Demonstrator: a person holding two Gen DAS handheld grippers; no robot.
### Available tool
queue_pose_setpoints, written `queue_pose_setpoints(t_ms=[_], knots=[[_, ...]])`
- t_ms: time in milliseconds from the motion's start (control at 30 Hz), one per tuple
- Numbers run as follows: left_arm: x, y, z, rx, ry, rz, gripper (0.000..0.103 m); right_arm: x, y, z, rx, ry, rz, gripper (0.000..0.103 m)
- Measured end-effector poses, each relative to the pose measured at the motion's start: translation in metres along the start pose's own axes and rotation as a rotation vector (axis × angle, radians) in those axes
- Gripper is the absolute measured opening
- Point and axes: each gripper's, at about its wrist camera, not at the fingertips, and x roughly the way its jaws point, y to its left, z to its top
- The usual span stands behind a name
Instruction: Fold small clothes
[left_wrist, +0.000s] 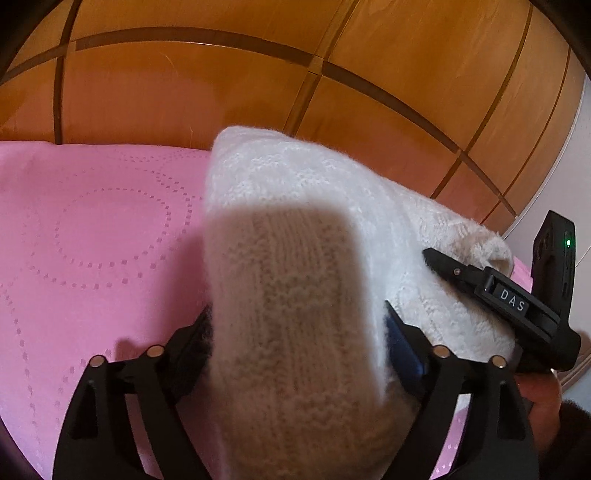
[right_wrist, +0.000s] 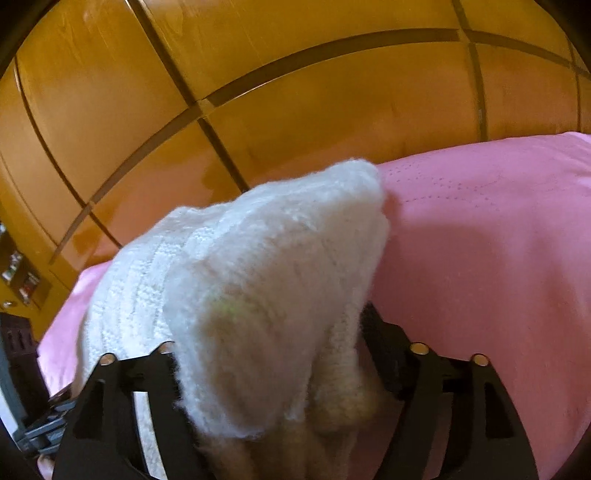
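A white knitted garment (left_wrist: 295, 192) hangs between both grippers above the pink bedspread (left_wrist: 92, 229). My left gripper (left_wrist: 299, 332) is shut on one bunched end of it, and the knit covers the fingertips. The right gripper (left_wrist: 428, 254) shows at the right of the left wrist view, its black finger pressed into the knit. In the right wrist view the garment (right_wrist: 258, 266) drapes over my right gripper (right_wrist: 277, 350), which is shut on it. The fingertips are hidden by the fabric.
An orange-brown wooden wardrobe (left_wrist: 221, 81) with dark inlay strips stands behind the bed and also shows in the right wrist view (right_wrist: 295, 92). The pink bedspread (right_wrist: 498, 240) spreads wide to the right. Dark furniture (right_wrist: 18, 343) sits at the far left.
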Motion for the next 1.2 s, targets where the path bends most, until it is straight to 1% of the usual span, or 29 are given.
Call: queue_pose_setpoints(t_ms=[67,133,167,300,333,433,500,567,767,900,967,1033,1133,1200], knots=[[-0.007,0.008,-0.009,0.003,0.000,0.001,0.089,-0.001,0.009,0.001,-0.007,-0.012,-0.032,0.082],[-0.009,-0.004,-0.018,0.016,-0.009,0.016,0.089,-0.004,0.013,0.000,-0.025,-0.030,-0.073,0.084],[-0.008,-0.005,-0.017,0.024,-0.014,0.025,0.089,0.000,0.012,0.002,-0.036,-0.037,-0.091,0.084],[-0.023,-0.014,-0.029,0.066,-0.040,0.085,0.089,-0.009,0.024,-0.002,-0.101,-0.073,-0.164,0.084],[-0.024,-0.015,-0.030,0.073,-0.047,0.096,0.089,-0.011,0.025,-0.004,-0.111,-0.079,-0.175,0.086],[-0.032,-0.020,-0.035,0.094,-0.065,0.127,0.089,-0.018,0.030,-0.008,-0.142,-0.103,-0.213,0.086],[-0.037,-0.022,-0.038,0.104,-0.077,0.141,0.089,-0.021,0.031,-0.010,-0.153,-0.110,-0.226,0.086],[-0.039,-0.024,-0.037,0.110,-0.084,0.151,0.089,-0.025,0.031,-0.014,-0.163,-0.119,-0.241,0.089],[-0.047,-0.027,-0.041,0.129,-0.113,0.173,0.089,-0.033,0.038,-0.020,-0.184,-0.144,-0.274,0.089],[-0.058,-0.031,-0.046,0.144,-0.157,0.197,0.089,-0.046,0.045,-0.032,-0.221,-0.170,-0.305,0.089],[-0.063,-0.032,-0.048,0.145,-0.177,0.211,0.090,-0.052,0.048,-0.039,-0.233,-0.178,-0.325,0.093],[-0.066,-0.031,-0.049,0.140,-0.188,0.222,0.090,-0.056,0.049,-0.044,-0.237,-0.179,-0.342,0.093],[-0.066,-0.030,-0.049,0.135,-0.183,0.237,0.091,-0.060,0.049,-0.048,-0.237,-0.179,-0.368,0.093],[-0.063,-0.029,-0.049,0.134,-0.163,0.258,0.093,-0.060,0.049,-0.049,-0.232,-0.174,-0.401,0.093]])
